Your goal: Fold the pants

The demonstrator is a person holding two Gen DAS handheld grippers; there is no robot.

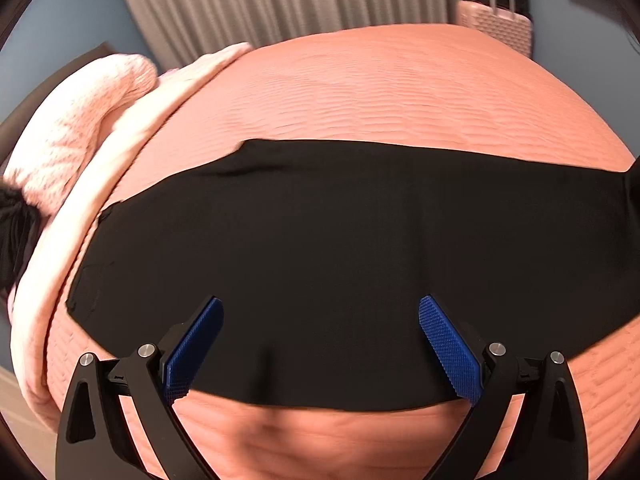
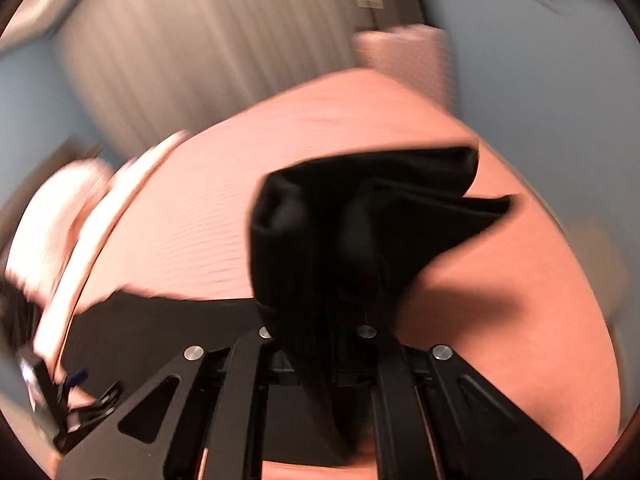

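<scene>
Bedspread (image 1: 360,80) – pants (image 1: 320,260) under spread left gripper (image 1: 320,344) | right gripper (image 2: 316,332) clamps pants

Matt black cloth pants (image 1: 340,248) on ribbed salmon bedspread (image 1: 380,88)

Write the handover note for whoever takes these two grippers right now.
Left gripper: open, fingers over the near edge of the black pants, holding nothing.
Right gripper: shut on a bunched end of the pants, raised above the pink bedspread.
Pants: mostly flat across the bed; the end in the right gripper is off the bedspread.
Done: one end picked up.
Left: probably carry it over the flat part, lay it down, smooth, fold again.
</scene>
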